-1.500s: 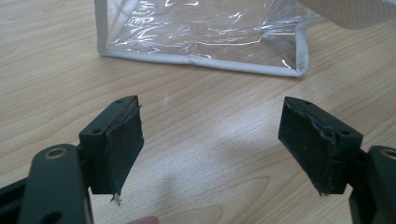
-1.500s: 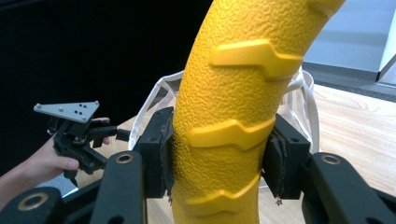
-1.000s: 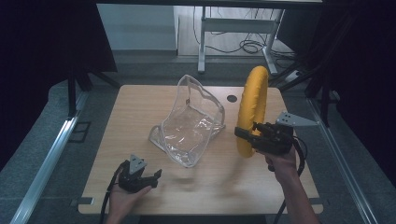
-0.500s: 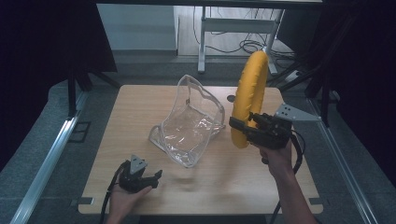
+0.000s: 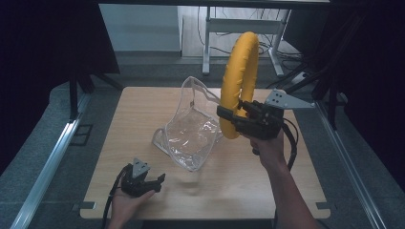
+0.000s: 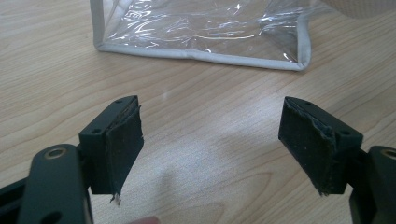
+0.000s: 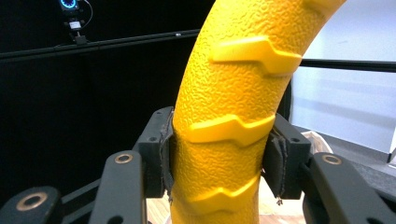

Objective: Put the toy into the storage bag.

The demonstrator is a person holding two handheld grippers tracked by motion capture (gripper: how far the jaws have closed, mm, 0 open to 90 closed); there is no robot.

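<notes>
1. Yellow ring (image 7: 229, 126) sits clamped between the right gripper (image 7: 219, 154) jaws, raised upright; probably light, stiff, grippy-textured.
2. Left gripper (image 6: 210, 140) jaws apart, nothing between; clear bag (image 6: 201, 28) ahead, flimsy, best taken by its trim.

Pebbled yellow ring (image 7: 224, 116), glossy clear bag (image 5: 191, 133)

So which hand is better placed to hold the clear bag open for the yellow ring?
Left. The left gripper is open and free, on the table facing the clear bag. The right gripper is shut on the yellow ring, held upright above the bag.
</notes>
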